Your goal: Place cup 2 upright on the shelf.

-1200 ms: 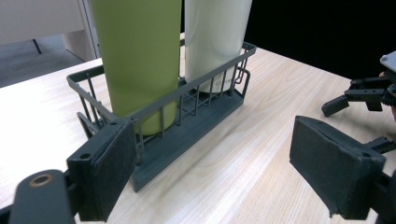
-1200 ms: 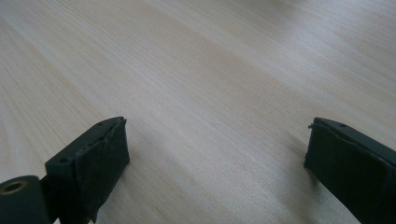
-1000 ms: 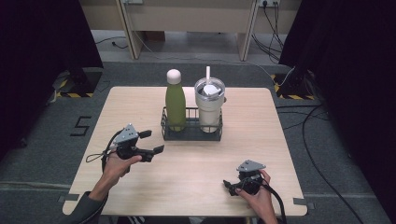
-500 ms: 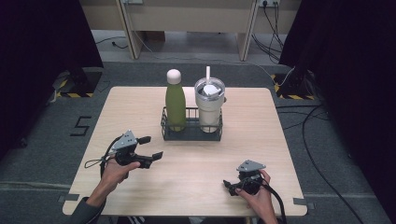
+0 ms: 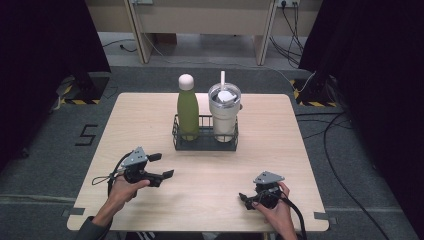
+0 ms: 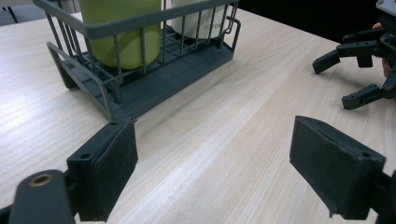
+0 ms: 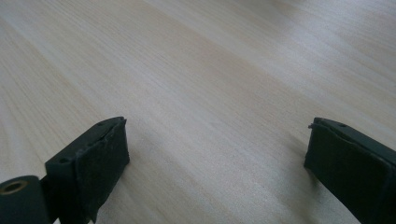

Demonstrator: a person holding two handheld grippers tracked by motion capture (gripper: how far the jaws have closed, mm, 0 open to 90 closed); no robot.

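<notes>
A wooden table [image 5: 150, 115] is seen from above, with a dark wire rack [image 5: 205, 140] standing at its middle, toward the far side. Two things are held upright in the rack: a green bottle [image 5: 187, 110] with a white cap in the left half, and a white tumbler [image 5: 224, 114] with a lid and straw in the right half, the two just beside each other. The left gripper [image 5: 161, 166] is held in the person's left hand [image 5: 125, 186] near the table's left front, well short of the rack and pointed to the right; its jaws are apart and nothing is between them. In the left gripper view the rack [image 6: 140, 84] lies ahead and to the left, with the bottle [image 6: 123, 32] and tumbler [image 6: 201, 18] seen through its wires, and the pads [image 6: 109, 168] are shown over bare wood. The right gripper [image 5: 247, 199] is held low at the right front, well apart from the rack. In the right gripper view its pads [image 7: 100, 161] are spread wide over bare table [image 7: 210, 70], clamped on nothing.
</notes>
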